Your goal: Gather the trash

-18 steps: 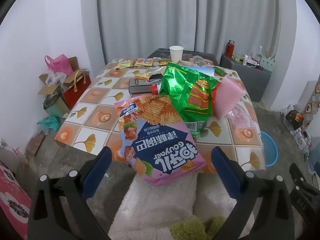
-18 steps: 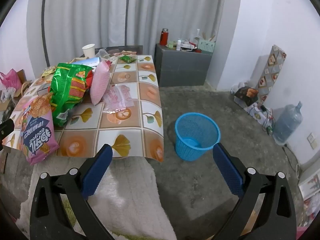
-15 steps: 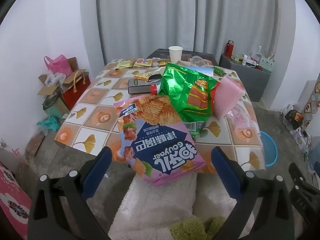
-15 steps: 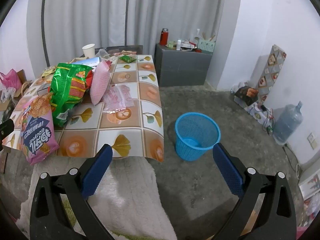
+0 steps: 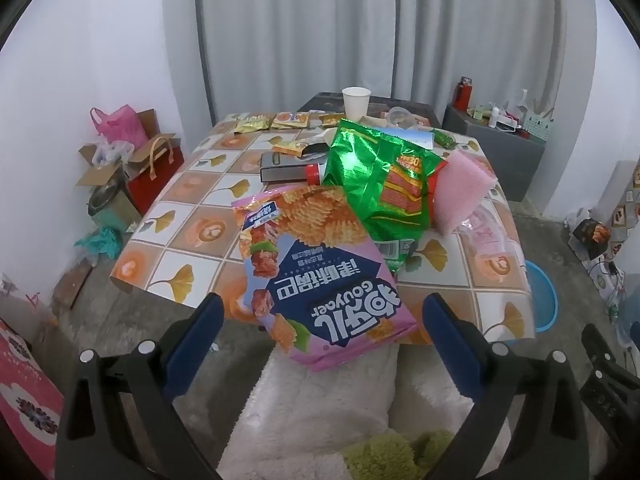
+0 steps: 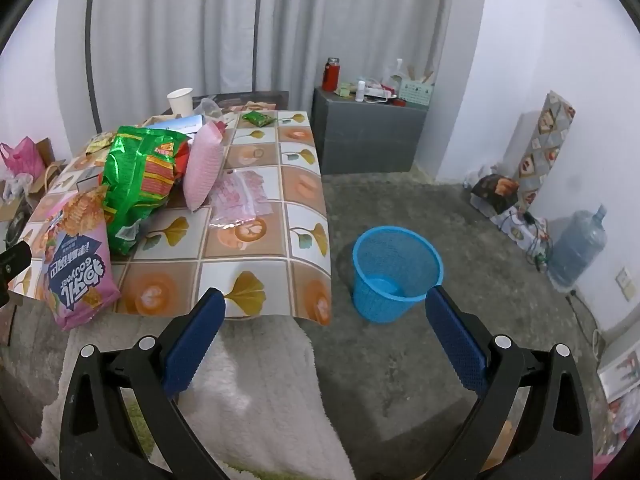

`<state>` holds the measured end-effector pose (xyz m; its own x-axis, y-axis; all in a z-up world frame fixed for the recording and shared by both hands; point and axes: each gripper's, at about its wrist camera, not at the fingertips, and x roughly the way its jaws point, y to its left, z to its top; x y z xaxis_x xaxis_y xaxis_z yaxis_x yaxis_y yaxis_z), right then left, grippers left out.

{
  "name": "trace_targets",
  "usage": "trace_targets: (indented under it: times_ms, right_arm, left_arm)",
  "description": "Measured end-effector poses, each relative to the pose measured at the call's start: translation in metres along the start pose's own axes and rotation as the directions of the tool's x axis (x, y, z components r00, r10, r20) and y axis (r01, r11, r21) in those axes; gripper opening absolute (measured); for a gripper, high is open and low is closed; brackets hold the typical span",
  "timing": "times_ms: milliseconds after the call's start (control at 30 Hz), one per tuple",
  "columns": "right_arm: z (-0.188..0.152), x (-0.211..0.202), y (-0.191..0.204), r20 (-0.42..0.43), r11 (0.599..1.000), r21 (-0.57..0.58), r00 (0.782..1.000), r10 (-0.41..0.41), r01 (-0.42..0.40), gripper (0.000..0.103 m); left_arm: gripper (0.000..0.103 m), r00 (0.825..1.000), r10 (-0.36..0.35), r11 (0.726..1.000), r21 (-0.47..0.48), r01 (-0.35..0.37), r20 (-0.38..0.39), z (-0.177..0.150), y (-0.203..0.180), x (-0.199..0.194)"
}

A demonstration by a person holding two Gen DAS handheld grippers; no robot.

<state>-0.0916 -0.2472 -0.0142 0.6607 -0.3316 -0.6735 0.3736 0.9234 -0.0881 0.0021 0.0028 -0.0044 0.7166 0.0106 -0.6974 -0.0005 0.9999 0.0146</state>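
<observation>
A pink-and-blue chip bag (image 5: 320, 280) hangs over the near edge of the tiled table (image 5: 192, 240); it also shows in the right wrist view (image 6: 76, 264). Behind it lie a green snack bag (image 5: 380, 184), a pink padded pouch (image 5: 460, 196) and a clear pink-printed wrapper (image 6: 240, 196). My left gripper (image 5: 320, 340) is open and empty, just short of the chip bag. My right gripper (image 6: 324, 336) is open and empty, over the floor between the table corner and a blue mesh bin (image 6: 396, 272).
A paper cup (image 5: 355, 102), a dark box (image 5: 284, 166) and small snack packets (image 5: 288, 120) sit further back on the table. A white fluffy rug (image 6: 248, 392) lies below. Boxes and bags (image 5: 128, 160) stand left; a grey cabinet (image 6: 368, 136) and water jug (image 6: 580, 240) right.
</observation>
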Motion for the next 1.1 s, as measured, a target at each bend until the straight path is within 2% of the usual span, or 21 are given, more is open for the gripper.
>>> trace_targets:
  times_ms: [1100]
  right_arm:
    - [-0.0027,0.0023,0.0035,0.005,1.000,-0.001,1.000,-0.003,0.003,0.096]
  left_arm:
    - [0.097,1.000,-0.001,1.000,0.004,0.001,-0.004,0.0002,0.0019,0.0018]
